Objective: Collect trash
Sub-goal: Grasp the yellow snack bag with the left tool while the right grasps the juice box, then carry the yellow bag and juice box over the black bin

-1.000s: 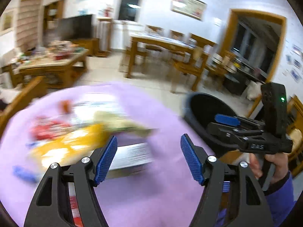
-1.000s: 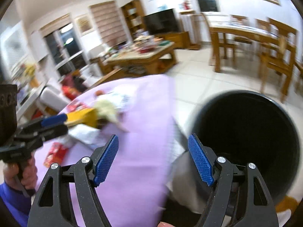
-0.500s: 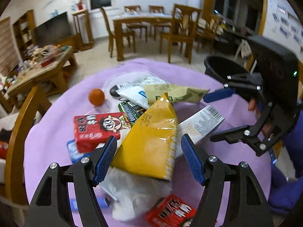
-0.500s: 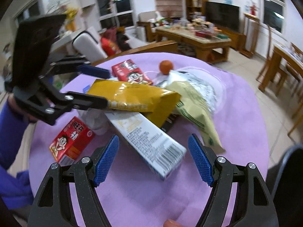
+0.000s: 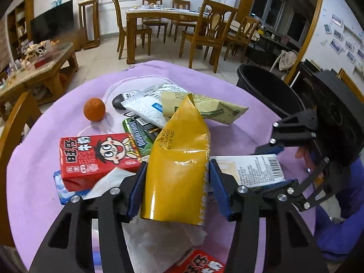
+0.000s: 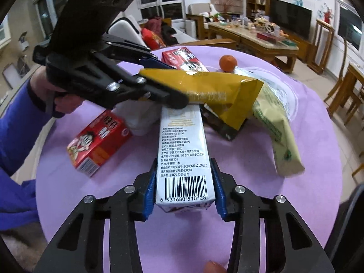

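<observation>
A heap of trash lies on the round purple table (image 5: pixel 45 204). My left gripper (image 5: pixel 177 191) is closing, and its blue pads press both sides of a yellow snack bag (image 5: pixel 179 159) on top of the heap. My right gripper (image 6: pixel 184 191) is also closing, its pads against the barcode end of a long white milk carton (image 6: pixel 182 141) lying flat on the cloth. The carton's far end runs under the yellow bag (image 6: pixel 216 84). Each view shows the other gripper: the left gripper (image 6: pixel 169 82) clamped on the bag, the right gripper (image 5: pixel 266 169) around the carton (image 5: pixel 250 168).
A black bin (image 5: pixel 270 91) stands past the table's right edge. Also on the table are red drink cartons (image 5: pixel 95 157), an orange (image 5: pixel 94 109), a pale green bag (image 5: pixel 204 109), a white packet, a gum wrapper and crumpled tissue (image 5: pixel 159 245). Wooden chairs and tables stand beyond.
Both grippers swung from the bin side over to the heap and sank toward it. Their jaws went from wide apart to closed, the left on the yellow bag, the right on the white carton.
</observation>
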A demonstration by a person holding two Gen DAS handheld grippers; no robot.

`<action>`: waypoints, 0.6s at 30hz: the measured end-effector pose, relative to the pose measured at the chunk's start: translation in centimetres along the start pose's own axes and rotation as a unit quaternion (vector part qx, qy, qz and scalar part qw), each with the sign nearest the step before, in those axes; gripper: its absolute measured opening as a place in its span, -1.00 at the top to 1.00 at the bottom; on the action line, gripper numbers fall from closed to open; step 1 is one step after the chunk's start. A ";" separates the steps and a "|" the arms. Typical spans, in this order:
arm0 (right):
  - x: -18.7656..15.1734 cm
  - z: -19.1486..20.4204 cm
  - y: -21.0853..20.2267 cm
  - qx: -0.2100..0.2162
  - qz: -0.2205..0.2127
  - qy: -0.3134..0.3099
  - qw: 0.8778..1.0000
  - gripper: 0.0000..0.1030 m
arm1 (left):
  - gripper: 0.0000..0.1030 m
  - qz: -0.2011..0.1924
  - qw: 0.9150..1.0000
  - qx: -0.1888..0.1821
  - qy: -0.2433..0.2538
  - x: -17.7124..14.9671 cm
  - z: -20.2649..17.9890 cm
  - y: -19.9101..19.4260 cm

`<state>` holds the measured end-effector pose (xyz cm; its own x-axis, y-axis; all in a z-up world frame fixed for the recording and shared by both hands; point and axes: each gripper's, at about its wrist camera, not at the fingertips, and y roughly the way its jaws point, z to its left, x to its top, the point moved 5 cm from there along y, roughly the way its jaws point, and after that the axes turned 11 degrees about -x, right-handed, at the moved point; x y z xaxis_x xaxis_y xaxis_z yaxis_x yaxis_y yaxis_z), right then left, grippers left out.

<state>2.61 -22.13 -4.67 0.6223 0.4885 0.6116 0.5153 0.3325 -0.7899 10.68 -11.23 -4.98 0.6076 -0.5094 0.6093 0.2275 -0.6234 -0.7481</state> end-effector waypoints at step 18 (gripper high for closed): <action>-6.0 -6.9 -11.2 0.026 -0.106 0.206 0.973 0.21 | 0.17 -0.127 0.988 0.012 -0.083 1.3 -2.8 -3.8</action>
<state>-2.82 -34.33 0.81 0.6933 0.0440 0.7193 0.6346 0.4358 -0.6383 8.51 -11.17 -0.65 0.6444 -0.2324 0.7285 0.4064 -0.7029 -0.5838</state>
